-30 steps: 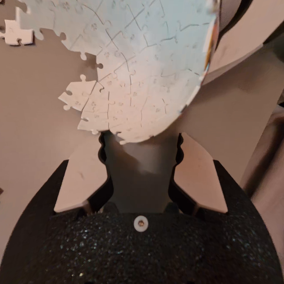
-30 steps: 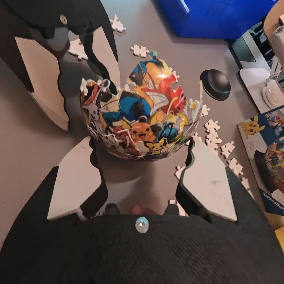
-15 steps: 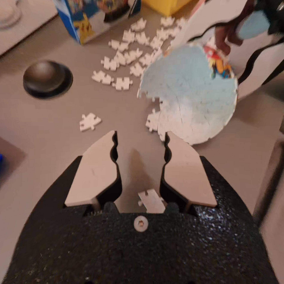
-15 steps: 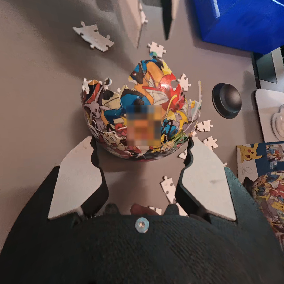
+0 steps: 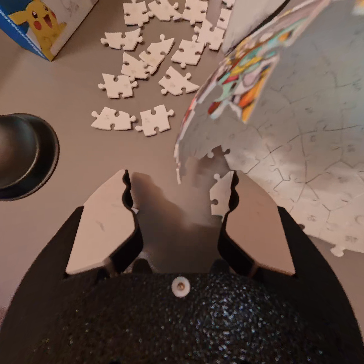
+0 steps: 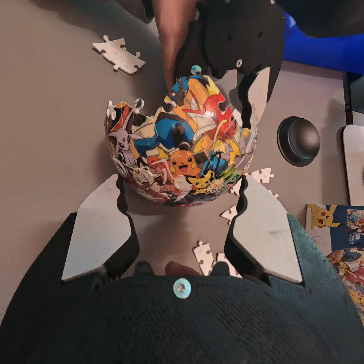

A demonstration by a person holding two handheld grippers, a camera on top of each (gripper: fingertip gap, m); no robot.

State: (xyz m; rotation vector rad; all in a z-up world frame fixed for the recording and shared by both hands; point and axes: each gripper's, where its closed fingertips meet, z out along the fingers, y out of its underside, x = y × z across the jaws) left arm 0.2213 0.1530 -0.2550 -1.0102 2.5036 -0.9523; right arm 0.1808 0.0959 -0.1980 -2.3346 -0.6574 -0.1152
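A half-built puzzle ball (image 6: 181, 149), colourful outside and white inside (image 5: 307, 167), is tilted just above the grey table (image 6: 49, 137). My right gripper (image 6: 181, 180) grips its lower sides between wide-set fingers. My left gripper (image 5: 180, 175) is open and empty at a jagged gap in the ball's rim. Its right finger (image 5: 254, 212) lies over the white inside, beside a jutting piece (image 5: 219, 194), and its left finger (image 5: 106, 208) stays outside. In the right wrist view the left gripper (image 6: 241, 116) comes in over the ball's far right rim.
Several loose white pieces (image 5: 149, 59) lie beyond the left gripper, others under the right one (image 6: 202, 256). A black dome stand (image 6: 298, 140) sits right of the ball. A puzzle box (image 6: 334, 226), a blue bin (image 6: 325, 49), a joined pair of pieces (image 6: 118, 56) and an arm (image 6: 169, 39) are around.
The left gripper left the ball's far left side, pulled back over the table, then closed in on the rim near the dome stand, jaws wider. The right gripper kept holding the ball.
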